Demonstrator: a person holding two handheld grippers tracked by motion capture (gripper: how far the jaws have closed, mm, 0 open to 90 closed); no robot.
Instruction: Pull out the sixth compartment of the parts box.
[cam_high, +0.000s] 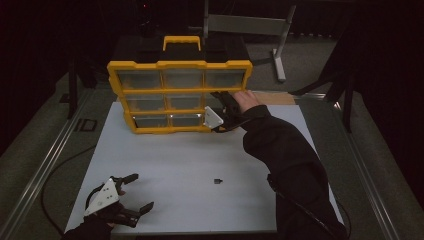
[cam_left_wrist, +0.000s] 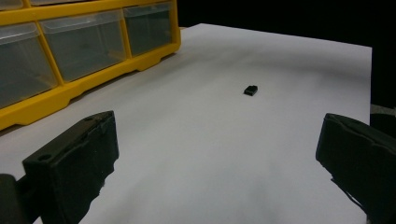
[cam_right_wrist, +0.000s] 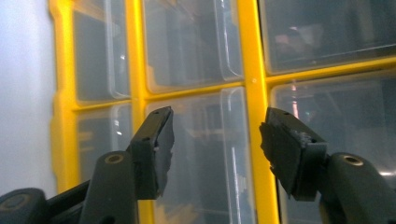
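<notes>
Yellow drawer cabinet (cam_high: 180, 95) before the half-spread right hand-held gripper (cam_right_wrist: 217, 140), left hand-held gripper (cam_high: 134, 192) spread wide, small black part (cam_high: 218, 181) on white table (cam_high: 200, 160).

A white counter (cam_high: 190, 165) is seen, on which a yellow drawer organizer (cam_high: 180, 97) is stood at the far edge and a small black part (cam_high: 218, 181) is laid nearer.

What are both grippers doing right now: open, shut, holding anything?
Left gripper: open, holding nothing, above the white table.
Right gripper: open, nothing gripped, jaws at a clear drawer of the yellow organizer.
</notes>
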